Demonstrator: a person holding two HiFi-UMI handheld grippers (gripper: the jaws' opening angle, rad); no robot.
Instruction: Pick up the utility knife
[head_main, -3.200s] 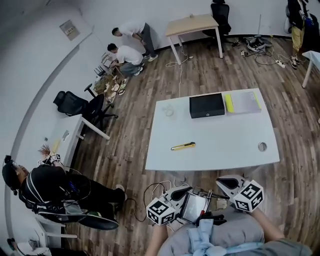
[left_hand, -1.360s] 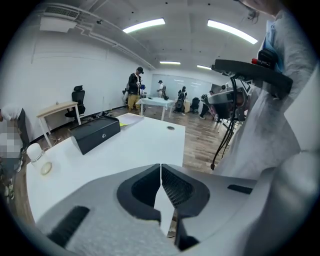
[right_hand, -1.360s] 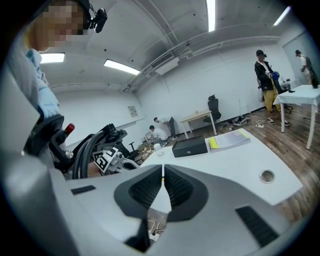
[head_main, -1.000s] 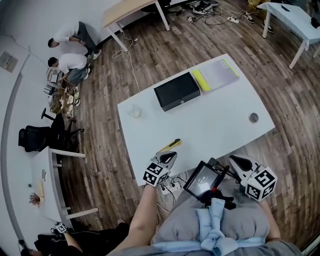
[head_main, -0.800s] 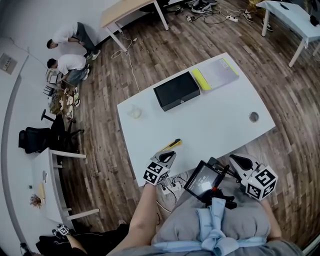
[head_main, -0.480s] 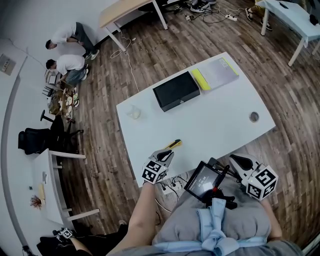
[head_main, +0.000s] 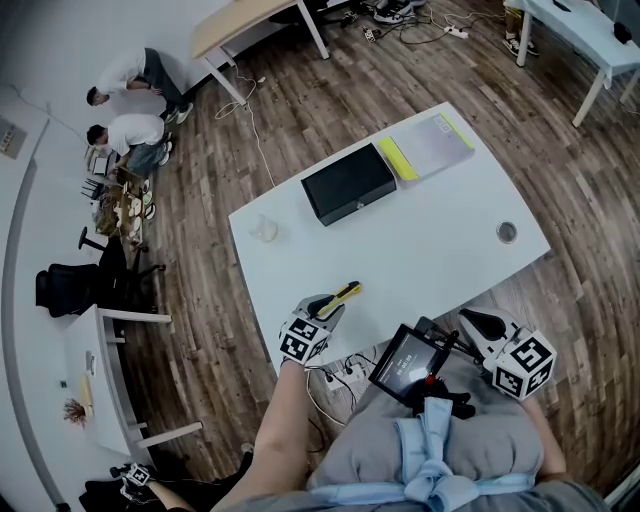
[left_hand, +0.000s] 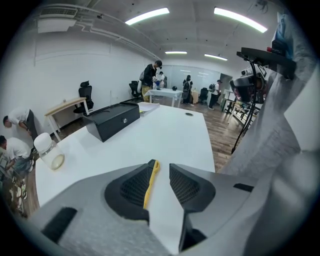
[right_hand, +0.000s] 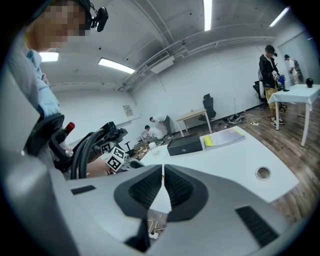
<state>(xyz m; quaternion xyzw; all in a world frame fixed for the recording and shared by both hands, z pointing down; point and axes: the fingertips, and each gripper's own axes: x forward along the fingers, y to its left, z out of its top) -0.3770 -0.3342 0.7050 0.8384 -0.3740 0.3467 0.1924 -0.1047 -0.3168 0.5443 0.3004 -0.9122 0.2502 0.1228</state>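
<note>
The left claw (left_hand: 161, 167) is opening around the knife (left_hand: 149, 185) at the table's (head_main: 430, 235) 7 o'clock edge, with bare surface beyond. The right claw (right_hand: 163, 176) sits closed and empty.

**Right gripper's jaws together, white table ahead**

My right gripper (right_hand: 163, 172) has its jaws pressed pad to pad, with nothing between them. Beyond them I see the white table (right_hand: 235, 157). A black box (right_hand: 185, 145) sits at its far side, a yellow-edged pad (right_hand: 225, 137) lies just beside the box, and a small round thing (right_hand: 263, 173) lies alone near the right edge. Two people (right_hand: 157, 122) crouch by the far wall near a wooden desk (right_hand: 192, 116). Another person (right_hand: 270, 70) stands at the right beside a second table (right_hand: 305, 92).
</note>
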